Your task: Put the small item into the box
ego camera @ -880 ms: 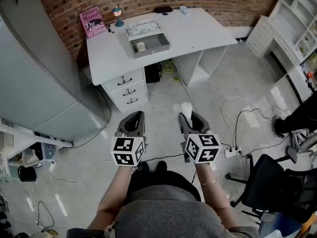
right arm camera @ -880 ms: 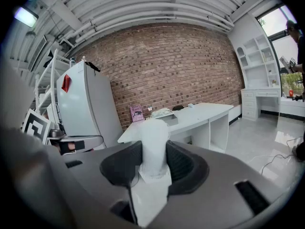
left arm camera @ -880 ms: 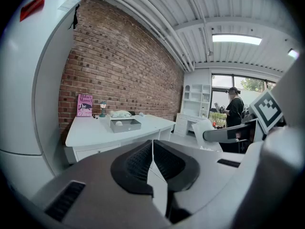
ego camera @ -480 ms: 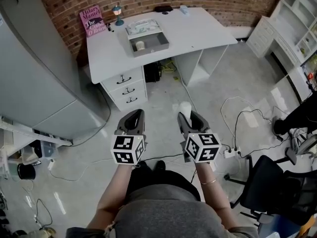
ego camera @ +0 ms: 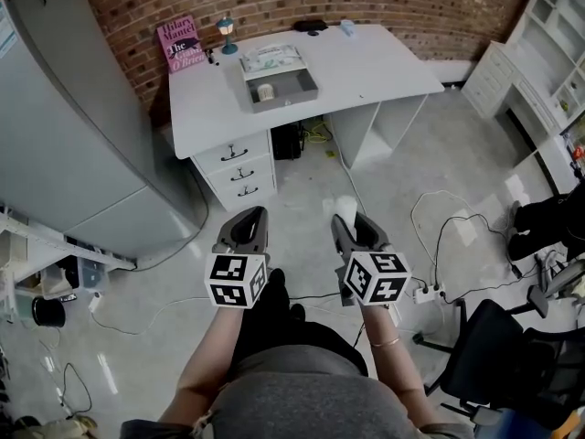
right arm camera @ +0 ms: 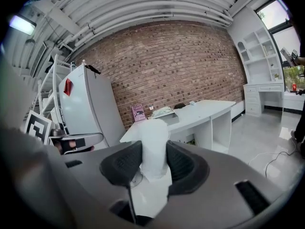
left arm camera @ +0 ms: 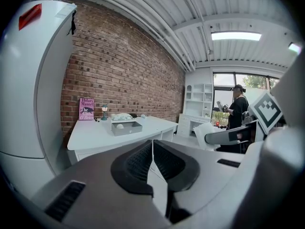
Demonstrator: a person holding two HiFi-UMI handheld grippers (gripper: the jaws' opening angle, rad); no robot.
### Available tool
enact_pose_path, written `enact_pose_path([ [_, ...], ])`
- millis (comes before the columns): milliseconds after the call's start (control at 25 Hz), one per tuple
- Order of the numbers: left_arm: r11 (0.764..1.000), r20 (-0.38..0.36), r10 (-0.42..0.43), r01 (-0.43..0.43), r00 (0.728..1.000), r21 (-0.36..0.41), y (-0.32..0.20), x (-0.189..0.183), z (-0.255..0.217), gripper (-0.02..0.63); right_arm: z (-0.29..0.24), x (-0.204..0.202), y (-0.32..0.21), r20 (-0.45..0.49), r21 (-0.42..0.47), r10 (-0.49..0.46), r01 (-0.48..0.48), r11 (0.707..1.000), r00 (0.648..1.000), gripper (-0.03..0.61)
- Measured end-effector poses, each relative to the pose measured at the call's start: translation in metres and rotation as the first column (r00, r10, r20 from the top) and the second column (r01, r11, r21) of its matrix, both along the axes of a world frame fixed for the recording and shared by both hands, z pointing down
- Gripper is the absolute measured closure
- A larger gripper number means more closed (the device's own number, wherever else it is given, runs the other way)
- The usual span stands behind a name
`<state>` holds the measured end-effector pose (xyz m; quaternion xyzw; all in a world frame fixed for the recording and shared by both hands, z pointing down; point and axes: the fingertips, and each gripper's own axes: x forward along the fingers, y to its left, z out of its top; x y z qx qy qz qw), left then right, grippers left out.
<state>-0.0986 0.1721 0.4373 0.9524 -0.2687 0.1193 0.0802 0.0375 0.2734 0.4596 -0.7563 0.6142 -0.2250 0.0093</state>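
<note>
Tongs on the left (ego camera: 245, 218) sit clenched on nothing, spare for now, well short of the box (ego camera: 285, 87) on the tabletop (ego camera: 375, 62); right tongs (ego camera: 355, 222) grasp the small white item (right arm camera: 154, 144), likewise well short, ready for delivery.

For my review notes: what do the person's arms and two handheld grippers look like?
The left gripper and right gripper have grey tapering bodies with black ribbed pads on the jaws. A white cube with black square markers sits at the rear of each. The forearms are bare, with no sleeves showing; a thin bracelet circles the right wrist. The person wears a grey top.
</note>
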Motion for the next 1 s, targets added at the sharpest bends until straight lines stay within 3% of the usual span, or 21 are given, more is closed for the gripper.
enact_pose_path([
  [440,0.999,0.000,0.002,-0.002,1.000,-0.050,-0.050,0.026,0.017,0.586,0.011,0.024,-0.041,0.028,-0.029,0.007,-0.006,1.000,1.000,0.416],
  [1000,0.997,-0.008,-0.008,0.008,1.000,-0.077,-0.189,0.070,0.018,0.586,-0.003,0.075,-0.171,0.040,-0.022,0.041,-0.040,0.999,0.998,0.416],
])
